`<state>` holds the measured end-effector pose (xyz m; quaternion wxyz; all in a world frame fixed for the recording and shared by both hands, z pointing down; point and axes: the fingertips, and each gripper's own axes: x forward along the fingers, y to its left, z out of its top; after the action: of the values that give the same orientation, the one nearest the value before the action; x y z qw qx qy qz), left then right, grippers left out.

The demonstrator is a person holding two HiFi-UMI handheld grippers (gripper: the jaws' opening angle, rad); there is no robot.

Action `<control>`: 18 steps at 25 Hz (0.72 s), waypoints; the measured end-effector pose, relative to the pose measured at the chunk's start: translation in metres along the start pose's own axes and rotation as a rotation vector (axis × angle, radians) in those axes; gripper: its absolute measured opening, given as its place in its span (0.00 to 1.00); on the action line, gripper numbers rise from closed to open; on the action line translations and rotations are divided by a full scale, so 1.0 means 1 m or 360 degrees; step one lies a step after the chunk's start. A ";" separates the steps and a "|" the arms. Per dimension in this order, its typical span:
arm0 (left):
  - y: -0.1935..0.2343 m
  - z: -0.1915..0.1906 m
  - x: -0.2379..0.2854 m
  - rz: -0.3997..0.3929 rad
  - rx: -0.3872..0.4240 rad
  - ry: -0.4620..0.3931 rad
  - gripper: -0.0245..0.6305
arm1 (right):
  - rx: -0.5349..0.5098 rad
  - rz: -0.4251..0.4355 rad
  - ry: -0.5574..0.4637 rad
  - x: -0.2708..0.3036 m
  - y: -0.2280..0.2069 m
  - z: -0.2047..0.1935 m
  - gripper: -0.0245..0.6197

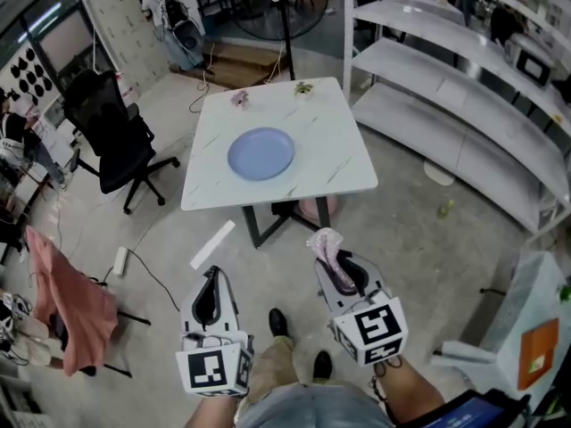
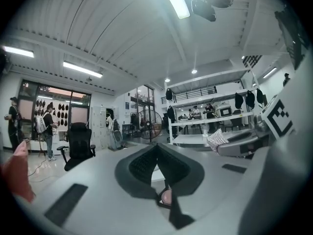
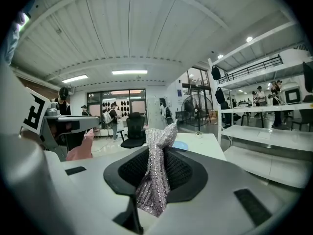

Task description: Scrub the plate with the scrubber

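**Legible text.** No words, numbers or brand names can be read. Below the table [image 1: 339, 163], black-and-white square code patterns are borne on the cube [image 1: 212, 370] of the left gripper [image 1: 212, 276] and the cube [image 1: 375, 325] of the right gripper [image 1: 332, 259]; no characters are formed. Right of the table, an orange label [image 1: 538, 353] is seen, its print too small to be read.

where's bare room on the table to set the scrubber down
The table is bare right of the blue plate, and along its near edge. Left of the plate the strip is narrower. The far edge holds a small pink thing and a small green thing.
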<state>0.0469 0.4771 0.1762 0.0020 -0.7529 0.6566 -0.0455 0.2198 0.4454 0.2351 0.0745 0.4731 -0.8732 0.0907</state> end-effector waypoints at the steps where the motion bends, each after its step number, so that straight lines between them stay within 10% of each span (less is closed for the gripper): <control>1: 0.006 -0.003 0.006 0.0005 -0.0009 0.0003 0.05 | -0.0002 0.0007 0.0013 0.009 0.001 -0.001 0.21; 18: 0.135 -0.002 0.180 -0.0102 -0.0118 -0.0050 0.05 | -0.0102 -0.0075 0.0022 0.206 -0.008 0.066 0.21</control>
<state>-0.0628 0.2802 0.1821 -0.0170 -0.7736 0.6333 -0.0096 0.1118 0.2590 0.2161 0.0978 0.4901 -0.8638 0.0641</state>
